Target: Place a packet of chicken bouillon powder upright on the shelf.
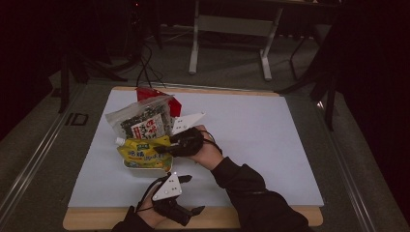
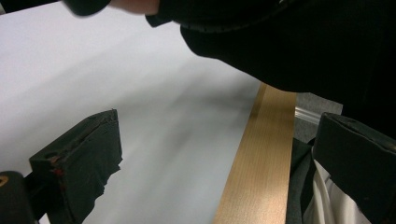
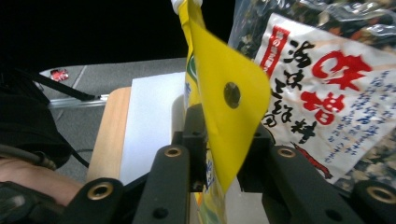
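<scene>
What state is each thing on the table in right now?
Yellow spouted pouch: upright in a white tray, between the right gripper's jaws.
Clear seaweed-mix bag: upright, sealed, leaning behind the pouch.
Right gripper: jaws around the pouch.
Left gripper: open, empty.

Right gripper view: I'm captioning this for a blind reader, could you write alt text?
The right gripper has a yellow pouch between its two black jaws, close on the pouch's thin edge. Right behind it is a clear bag with a white and red label. At left, the white table top and its wooden edge show.
</scene>
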Available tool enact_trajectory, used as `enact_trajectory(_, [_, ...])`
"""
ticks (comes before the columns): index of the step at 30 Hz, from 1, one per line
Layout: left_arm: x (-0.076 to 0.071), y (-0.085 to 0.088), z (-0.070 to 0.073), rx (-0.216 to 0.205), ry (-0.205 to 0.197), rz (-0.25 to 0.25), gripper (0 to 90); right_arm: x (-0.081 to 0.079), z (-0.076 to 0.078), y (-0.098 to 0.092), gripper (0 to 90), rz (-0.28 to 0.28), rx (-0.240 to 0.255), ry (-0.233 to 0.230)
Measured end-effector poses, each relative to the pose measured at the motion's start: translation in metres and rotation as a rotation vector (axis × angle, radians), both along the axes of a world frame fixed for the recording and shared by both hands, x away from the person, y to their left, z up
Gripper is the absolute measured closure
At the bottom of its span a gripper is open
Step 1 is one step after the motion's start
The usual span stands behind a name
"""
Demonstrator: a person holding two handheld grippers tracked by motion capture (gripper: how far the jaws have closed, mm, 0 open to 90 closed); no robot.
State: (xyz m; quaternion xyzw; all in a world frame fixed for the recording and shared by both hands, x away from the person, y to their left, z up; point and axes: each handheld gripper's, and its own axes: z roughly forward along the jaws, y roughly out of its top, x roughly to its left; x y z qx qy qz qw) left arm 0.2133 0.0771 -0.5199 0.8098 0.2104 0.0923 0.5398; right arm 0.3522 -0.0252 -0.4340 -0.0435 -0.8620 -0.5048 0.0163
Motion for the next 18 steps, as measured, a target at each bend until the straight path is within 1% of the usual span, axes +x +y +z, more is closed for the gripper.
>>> enact_trajectory(1, [0.0, 0.0, 0.0, 0.0, 0.0, 0.0, 2.5, 0.0, 0.002, -0.002, 76.0, -0.006, 0.0, -0.006])
enact_trajectory(2, [0.0, 0.0, 0.0, -0.003, 0.004, -0.001, 2.5, 0.0, 0.005, -0.005, 70.6, -0.015, 0.006, -0.012])
enact_trajectory(5, [0.001, 0.0, 0.0, -0.003, 0.006, 0.001, 2.5, 0.001, 0.008, -0.01, 66.2, -0.023, 0.008, -0.017])
enact_trajectory(7, [0.001, 0.0, 0.0, -0.003, 0.006, 0.001, 2.5, 0.001, 0.008, -0.012, 66.2, -0.029, 0.008, -0.024])
enact_trajectory(8, [0.001, 0.0, -0.001, -0.003, 0.007, 0.003, 2.6, 0.002, 0.008, -0.016, 61.3, -0.034, 0.014, -0.017])
enact_trajectory(10, [0.001, 0.0, -0.001, 0.0, 0.005, 0.004, 2.5, 0.002, 0.008, -0.02, 57.6, -0.042, 0.015, -0.016])
enact_trajectory(11, [0.001, 0.0, -0.001, 0.001, 0.005, 0.005, 2.6, 0.002, 0.008, -0.023, 56.3, -0.047, 0.013, -0.02])
enact_trajectory(14, [0.001, 0.0, -0.001, 0.0, 0.005, 0.007, 2.5, 0.002, 0.008, -0.026, 55.8, -0.056, 0.013, -0.023])
enact_trajectory(15, [0.001, 0.0, -0.001, 0.003, 0.005, 0.008, 2.5, 0.002, 0.008, -0.034, 53.5, -0.067, 0.008, -0.029])
enact_trajectory(16, [0.001, 0.0, -0.001, 0.002, 0.004, 0.007, 2.6, 0.001, 0.008, -0.035, 52.4, -0.068, 0.005, -0.034])
enact_trajectory(18, [0.001, 0.0, -0.001, 0.001, 0.005, 0.006, 2.6, 0.001, 0.008, -0.039, 47.1, -0.084, 0.006, -0.036])
